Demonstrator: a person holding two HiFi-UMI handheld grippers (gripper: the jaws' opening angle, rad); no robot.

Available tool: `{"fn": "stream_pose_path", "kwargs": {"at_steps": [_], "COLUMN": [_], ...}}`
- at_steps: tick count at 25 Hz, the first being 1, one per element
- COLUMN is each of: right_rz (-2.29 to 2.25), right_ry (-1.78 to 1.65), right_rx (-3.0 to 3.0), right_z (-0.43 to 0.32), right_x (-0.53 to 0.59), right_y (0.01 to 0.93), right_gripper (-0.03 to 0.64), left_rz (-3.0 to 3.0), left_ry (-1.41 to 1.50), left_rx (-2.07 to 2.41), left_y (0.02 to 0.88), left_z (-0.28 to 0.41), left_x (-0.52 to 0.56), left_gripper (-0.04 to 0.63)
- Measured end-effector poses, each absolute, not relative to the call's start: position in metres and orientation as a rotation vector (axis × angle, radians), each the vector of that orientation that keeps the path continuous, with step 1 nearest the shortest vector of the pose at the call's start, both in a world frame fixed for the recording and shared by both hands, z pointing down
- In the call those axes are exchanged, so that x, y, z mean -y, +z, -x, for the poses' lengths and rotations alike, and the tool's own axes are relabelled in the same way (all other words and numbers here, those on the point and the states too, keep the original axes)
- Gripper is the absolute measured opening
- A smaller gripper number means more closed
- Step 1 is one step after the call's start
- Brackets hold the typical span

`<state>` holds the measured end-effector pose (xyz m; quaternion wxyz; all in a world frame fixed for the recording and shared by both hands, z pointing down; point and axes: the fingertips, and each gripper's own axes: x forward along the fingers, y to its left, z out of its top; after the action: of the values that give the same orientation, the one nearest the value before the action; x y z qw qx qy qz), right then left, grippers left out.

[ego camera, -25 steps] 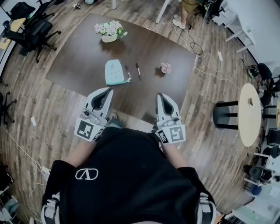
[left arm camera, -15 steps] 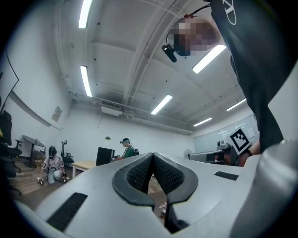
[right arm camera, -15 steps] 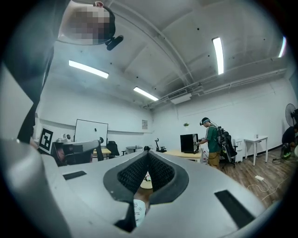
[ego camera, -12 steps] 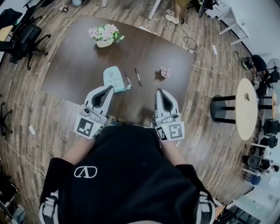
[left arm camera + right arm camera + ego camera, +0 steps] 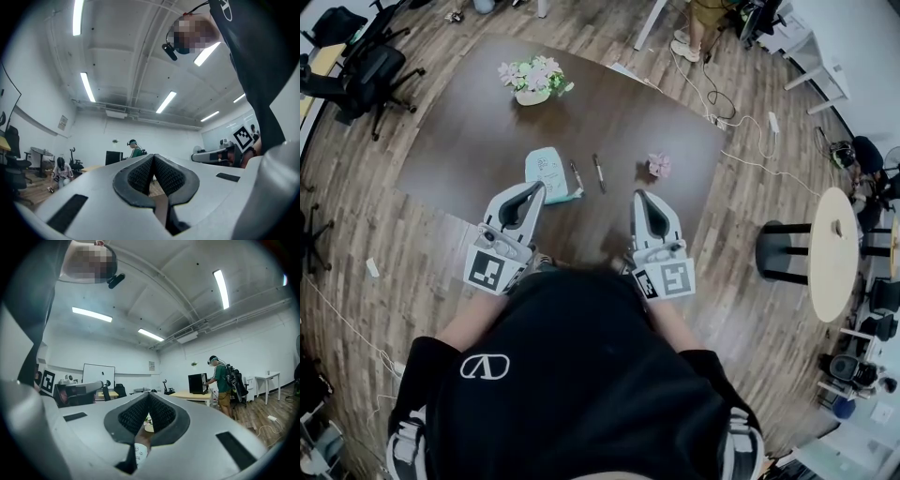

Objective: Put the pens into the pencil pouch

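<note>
While both grippers hover over the near edge of the dark table, their jaws are closed tip to tip with nothing between them. This holds for the left gripper and the right gripper.

The pale teal pencil pouch lies flat on the table at twelve o'clock from the left gripper's tip, near it but apart. At three o'clock from the pouch lie the first pen, just beside the pouch's edge, and the second pen, a little further over. Both are dark and roughly parallel.

Further along at three o'clock sits a small pink flower. A flower pot stands at twelve o'clock from the pouch, well apart. Only bare tabletop lies between the gripper tips and the pens.

Off the table there are black office chairs at ten o'clock, and a round pale side table with a black stool at three o'clock. A white cable lies across the wooden floor at two o'clock.

The pouch bears small dark print, too small to read. The person's black shirt carries a white emblem without legible letters.
</note>
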<state>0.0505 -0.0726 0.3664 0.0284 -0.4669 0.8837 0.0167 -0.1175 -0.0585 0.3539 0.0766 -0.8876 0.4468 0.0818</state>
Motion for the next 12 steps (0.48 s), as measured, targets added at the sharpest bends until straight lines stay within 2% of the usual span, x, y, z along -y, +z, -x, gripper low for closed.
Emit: {"fn": "stream_pose_path", "kwargs": {"at_steps": [1,2,3,4,12], "right_rz": [1.439,1.437,1.435,1.435,1.464], "right_ry": [0.043,0.038,0.037,0.038,0.010], "right_rx": [-2.727,-2.727,-2.728,-2.728,-2.733], "right_z": [-0.053,-0.054,-0.056,-0.057,-0.071], "right_x": [0.073,0.074,0.074,0.075,0.077], "right_y": [0.367,0.368,0.369,0.370,0.375], "right_gripper": [-0.002,-0.002,-0.002,-0.002,-0.002], "left_rz": [2.668,2.670,2.652,2.609,2.438], "left_ry": [0.163,0.027,-0.133,-0.269,-0.867], "left_rx": [-1.313,-1.274,-1.234,-1.203,-0.983], "left_y": [0.361,0.372,0.383,0.393,0.486], "left_z": [0.112,0.104,0.097,0.092,0.096], "left_x": [0.060,0.064,0.069,0.075,0.120], "left_gripper": [0.005,0.037,0.240,0.394,0.396]}}
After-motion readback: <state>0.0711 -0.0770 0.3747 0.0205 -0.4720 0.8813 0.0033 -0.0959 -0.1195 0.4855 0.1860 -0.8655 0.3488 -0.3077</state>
